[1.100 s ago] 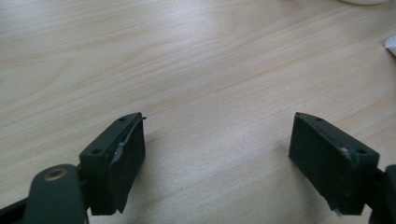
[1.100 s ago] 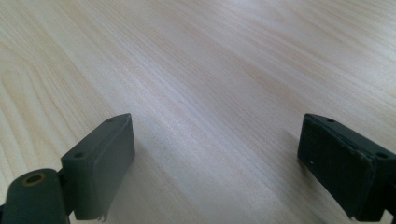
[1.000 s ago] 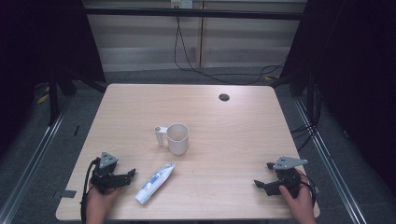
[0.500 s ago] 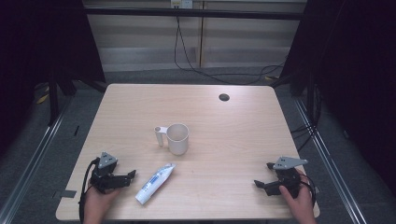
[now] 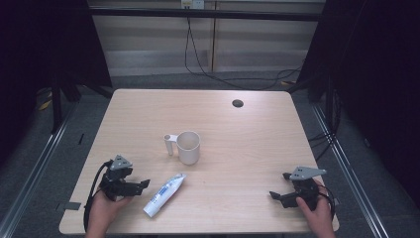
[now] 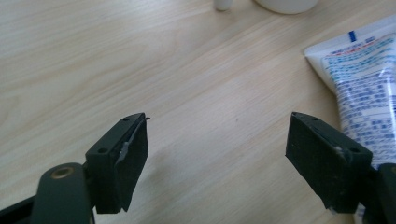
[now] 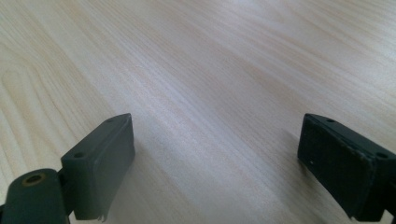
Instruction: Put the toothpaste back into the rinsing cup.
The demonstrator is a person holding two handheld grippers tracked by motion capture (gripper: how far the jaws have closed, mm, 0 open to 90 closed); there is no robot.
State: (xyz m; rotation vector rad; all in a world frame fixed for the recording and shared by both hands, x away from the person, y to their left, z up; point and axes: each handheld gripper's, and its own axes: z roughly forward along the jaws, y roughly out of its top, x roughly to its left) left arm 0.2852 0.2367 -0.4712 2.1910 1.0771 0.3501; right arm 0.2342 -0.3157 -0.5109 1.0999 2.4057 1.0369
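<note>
**Pale wood worktop, two idle tools, a mug and a tube**

Light wood grain covers the worktop (image 5: 237, 144), which stands on a grey floor with dark curtains at both sides. In the high view a white mug (image 5: 188, 147) stands upright near the middle, its handle turned to the left. A white tube with blue print (image 5: 163, 194) lies flat nearer the person, slanting from lower left to upper right, apart from the mug. The left tool (image 5: 142, 184) rests at the near left corner in a hand (image 5: 104, 210), its jaws pointing right toward the tube and just beside it. The right tool (image 5: 274, 194) sits at the near right corner, held by the other hand (image 5: 317, 215), well apart from mug and tube, its jaws pointing left. A small dark round hole (image 5: 237, 103) marks the far side of the worktop.

In the left gripper view the jaws of the left tool (image 6: 217, 154) stand wide apart over bare wood. The tube (image 6: 366, 88) lies just beside the right-hand jaw, and the base of the mug (image 6: 285, 4) shows at the top edge.

In the right gripper view the right tool (image 7: 217, 163) is likewise spread wide, with bare wood between its jaws.
</note>
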